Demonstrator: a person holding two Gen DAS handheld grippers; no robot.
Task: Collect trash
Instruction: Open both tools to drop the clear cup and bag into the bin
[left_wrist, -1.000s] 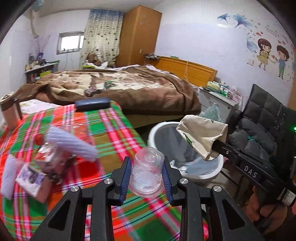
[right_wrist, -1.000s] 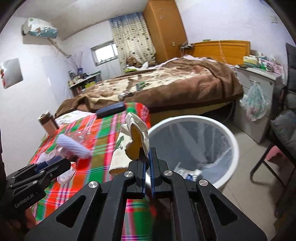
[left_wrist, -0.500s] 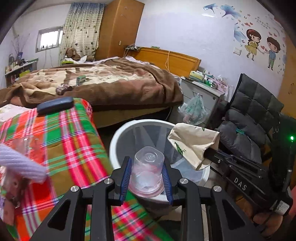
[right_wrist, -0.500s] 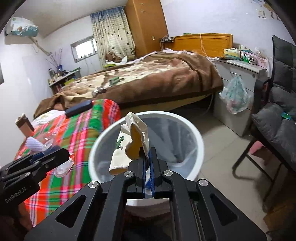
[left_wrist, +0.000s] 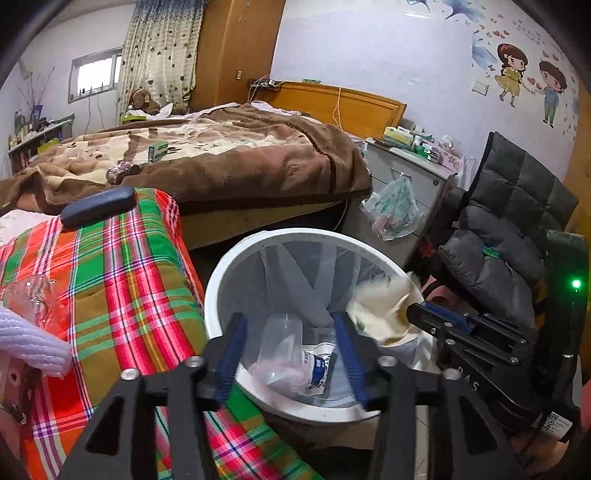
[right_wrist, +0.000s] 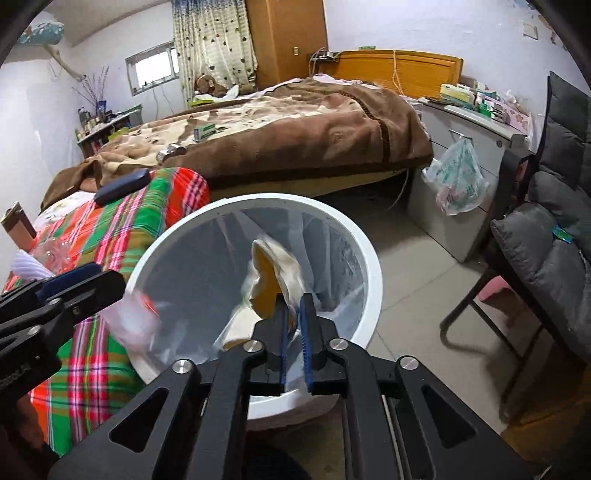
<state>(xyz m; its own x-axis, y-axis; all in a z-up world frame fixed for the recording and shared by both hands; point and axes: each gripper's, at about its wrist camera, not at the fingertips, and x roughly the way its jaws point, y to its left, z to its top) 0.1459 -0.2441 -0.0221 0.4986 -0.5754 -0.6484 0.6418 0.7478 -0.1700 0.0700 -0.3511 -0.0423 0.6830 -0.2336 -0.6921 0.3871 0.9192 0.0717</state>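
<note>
Both your grippers hang over the white bin (left_wrist: 221, 280); the left gripper (left_wrist: 288, 343) has just been opening, its fingers spread clear of the clear cup (left_wrist: 280, 343) dropping between them. The right gripper (right_wrist: 293, 314) has just been opening too, a narrow gap, the beige wrapper (right_wrist: 273, 273) slipping forward off its fingertips, straight above the bin's mouth

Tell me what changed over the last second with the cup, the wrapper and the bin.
Both grippers swung from the table to over the white bin. The left gripper has just been opening and let go of the clear plastic cup, which is dropping in. The right gripper has just been opening; the cream wrapper is slipping loose. The plaid tablecloth clutter stayed put.
</note>
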